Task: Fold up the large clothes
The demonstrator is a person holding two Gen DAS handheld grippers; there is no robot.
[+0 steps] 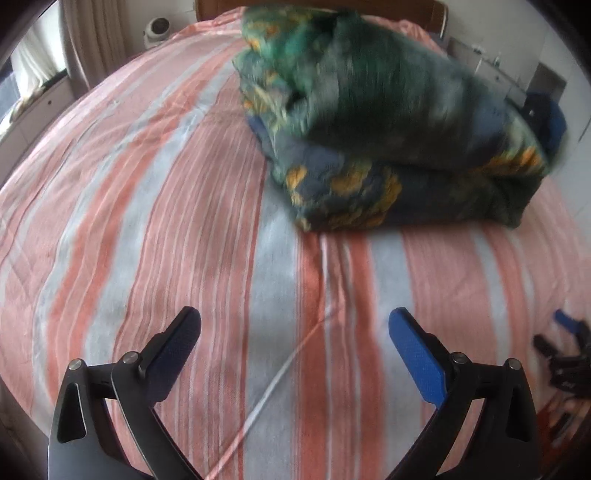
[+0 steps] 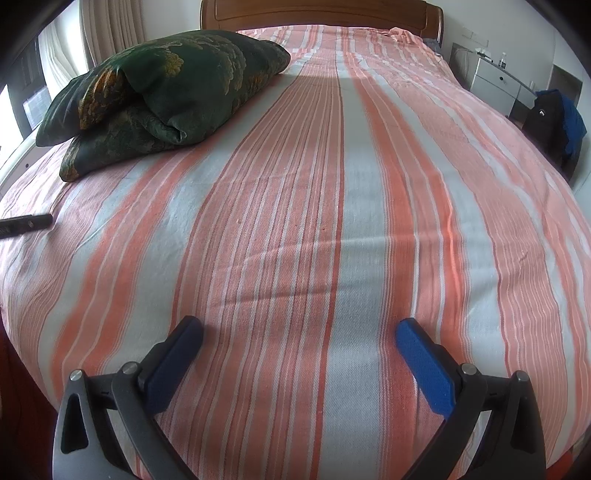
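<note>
A dark green quilt with yellow flower print (image 1: pixel 388 122) lies folded in a thick bundle on the pink-and-white striped bed sheet (image 1: pixel 184 221). In the right wrist view the folded quilt (image 2: pixel 166 88) sits at the far left of the bed sheet (image 2: pixel 332 221). My left gripper (image 1: pixel 295 325) is open and empty, low over the sheet, short of the bundle. My right gripper (image 2: pixel 299 332) is open and empty over the near end of the bed. The right gripper also shows at the left wrist view's right edge (image 1: pixel 565 350).
A wooden headboard (image 2: pixel 321 14) is at the far end. A white bedside cabinet (image 2: pixel 495 81) and a chair with dark and blue clothes (image 2: pixel 557 118) stand right of the bed. Curtains (image 2: pixel 107 26) hang at the left. A black bar (image 2: pixel 26 223) lies at the left edge.
</note>
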